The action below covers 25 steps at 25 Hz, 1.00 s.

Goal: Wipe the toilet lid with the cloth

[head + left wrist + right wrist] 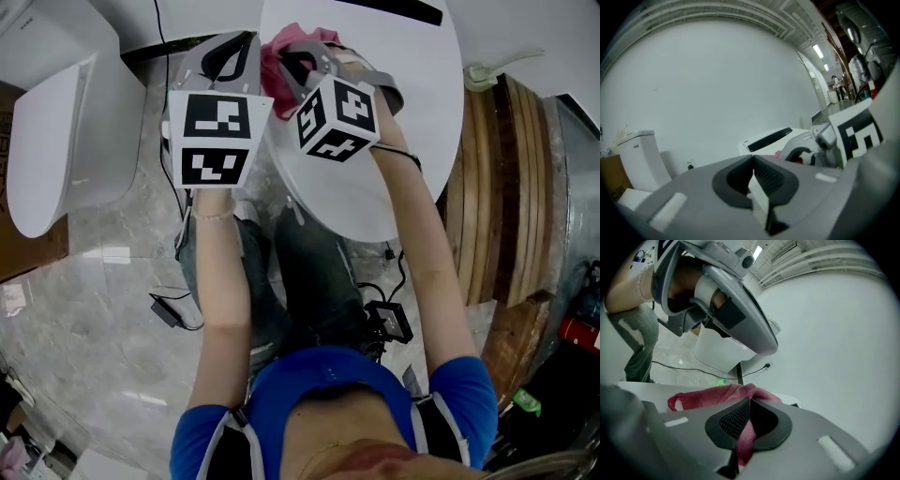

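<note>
Pink-red cloth bunched on closed white toilet lid, fold clamped in right gripper jaws. Left gripper jaws pressed together, nothing between, just beside right one. Lid shut, inside hidden. Head view hides most of cloth behind marker cubes. Second toilet at left, cut off.

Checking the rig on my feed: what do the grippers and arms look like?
The left gripper and right gripper are grey shells with black ribbed pads lining the jaws. Each carries a white cube with black square markers. The person wears short blue sleeves and a thin bracelet on the left wrist.
</note>
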{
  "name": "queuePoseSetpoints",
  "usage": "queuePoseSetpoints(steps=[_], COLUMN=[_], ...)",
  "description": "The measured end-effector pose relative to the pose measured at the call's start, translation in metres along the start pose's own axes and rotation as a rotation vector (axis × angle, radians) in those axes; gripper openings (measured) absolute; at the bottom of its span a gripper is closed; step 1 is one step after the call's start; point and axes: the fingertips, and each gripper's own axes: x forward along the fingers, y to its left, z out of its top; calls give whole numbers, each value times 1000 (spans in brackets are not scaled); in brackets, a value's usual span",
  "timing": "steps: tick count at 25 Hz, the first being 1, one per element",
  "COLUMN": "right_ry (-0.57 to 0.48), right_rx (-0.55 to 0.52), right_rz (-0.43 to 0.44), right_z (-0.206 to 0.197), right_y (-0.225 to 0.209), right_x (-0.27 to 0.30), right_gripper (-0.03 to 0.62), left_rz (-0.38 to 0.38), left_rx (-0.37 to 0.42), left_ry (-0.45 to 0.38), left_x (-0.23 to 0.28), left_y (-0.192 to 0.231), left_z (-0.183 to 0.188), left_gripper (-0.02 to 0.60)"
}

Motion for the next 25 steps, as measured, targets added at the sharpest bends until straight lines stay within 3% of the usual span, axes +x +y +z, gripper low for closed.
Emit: queuePoseSetpoints(steps=[25], right_ry=[-37], right_rx=[-44], right_rz=[26], right_z=[13], right_y=[25], right_x=[-14], right_gripper=[2], left_rz=[10], left_rx=[-4], left_ry=[2], left_x=[2], left_y=[5], left_z=[-3], left_gripper=[3])
